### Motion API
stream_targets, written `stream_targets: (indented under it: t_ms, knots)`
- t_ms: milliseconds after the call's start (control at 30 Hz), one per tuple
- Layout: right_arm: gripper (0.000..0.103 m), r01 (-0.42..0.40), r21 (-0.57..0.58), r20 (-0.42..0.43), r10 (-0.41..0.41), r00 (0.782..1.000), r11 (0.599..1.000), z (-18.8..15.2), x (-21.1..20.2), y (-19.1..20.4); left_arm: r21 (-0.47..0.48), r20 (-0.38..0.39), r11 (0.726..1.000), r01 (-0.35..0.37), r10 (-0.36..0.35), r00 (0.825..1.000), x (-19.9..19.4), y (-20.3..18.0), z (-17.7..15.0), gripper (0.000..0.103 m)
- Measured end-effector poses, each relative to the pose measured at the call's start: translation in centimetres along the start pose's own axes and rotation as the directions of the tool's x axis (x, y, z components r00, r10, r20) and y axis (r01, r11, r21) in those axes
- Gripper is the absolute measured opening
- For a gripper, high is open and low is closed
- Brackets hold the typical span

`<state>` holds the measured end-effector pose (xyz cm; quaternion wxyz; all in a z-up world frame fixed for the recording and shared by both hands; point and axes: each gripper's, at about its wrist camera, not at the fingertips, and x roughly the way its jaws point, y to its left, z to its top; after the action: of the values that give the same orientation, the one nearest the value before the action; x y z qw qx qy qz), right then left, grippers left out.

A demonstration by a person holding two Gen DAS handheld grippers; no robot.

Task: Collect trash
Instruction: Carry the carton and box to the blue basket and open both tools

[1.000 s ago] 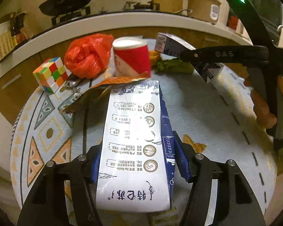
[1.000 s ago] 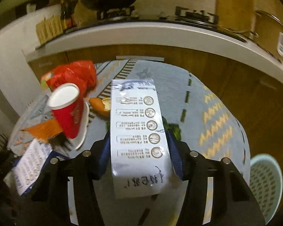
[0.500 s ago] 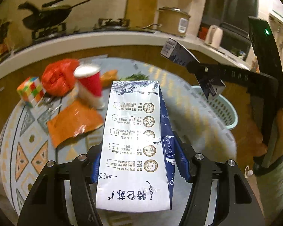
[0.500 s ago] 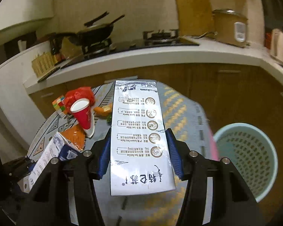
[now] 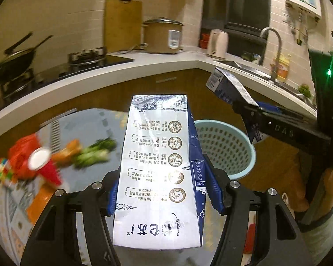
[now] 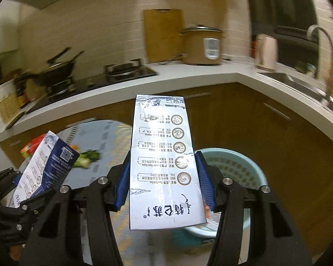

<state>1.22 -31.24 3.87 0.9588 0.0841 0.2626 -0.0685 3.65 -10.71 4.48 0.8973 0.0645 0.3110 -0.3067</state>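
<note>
My left gripper (image 5: 164, 190) is shut on a white and blue milk carton (image 5: 157, 170), held lengthwise away from the camera. In the right wrist view my right gripper (image 6: 164, 184) is shut on a second, matching milk carton (image 6: 164, 161). A pale green perforated trash basket (image 5: 230, 150) stands on the floor just past the left carton and shows again behind the right carton as the basket (image 6: 239, 166). The right gripper and its carton (image 5: 228, 86) hang above the basket in the left wrist view. The left-hand carton (image 6: 44, 166) appears at lower left in the right wrist view.
The round patterned table (image 5: 86, 124) lies to the left with a red paper cup (image 5: 44, 166), a red plastic bag (image 5: 22, 153), greens (image 5: 95, 153), an orange wrapper (image 5: 40, 201) and a colour cube (image 5: 3, 173). Brown cabinets under a white counter (image 5: 166, 62) curve behind the basket.
Both grippers have swung right and risen, away from the table and toward the basket, each still holding its carton. The basket now sits directly behind both cartons.
</note>
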Motion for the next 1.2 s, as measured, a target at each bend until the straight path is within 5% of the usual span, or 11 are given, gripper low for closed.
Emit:
stream_targets:
  t_ms: [467,933,1200]
  knots:
    - [0.051,0.169,0.28,-0.173,-0.123,0.977,0.945,-3.4,5.9,-11.3,0.049,-0.129,0.992,0.114,-0.107,0.986,10.8,-7.0,2.7,0.06]
    - [0.051,0.24,0.345,-0.354,-0.111,0.929,0.907,-7.3,11.5,-14.3,0.001,-0.261,0.989,0.15,-0.144,0.954,19.1,-8.6,2.1,0.061]
    - [0.051,0.247,0.38,-0.358,-0.105,0.928,0.891,-7.5,11.8,-15.6,-0.018,-0.262,0.989,0.145,-0.145,0.954,19.3,-8.1,1.8,0.071]
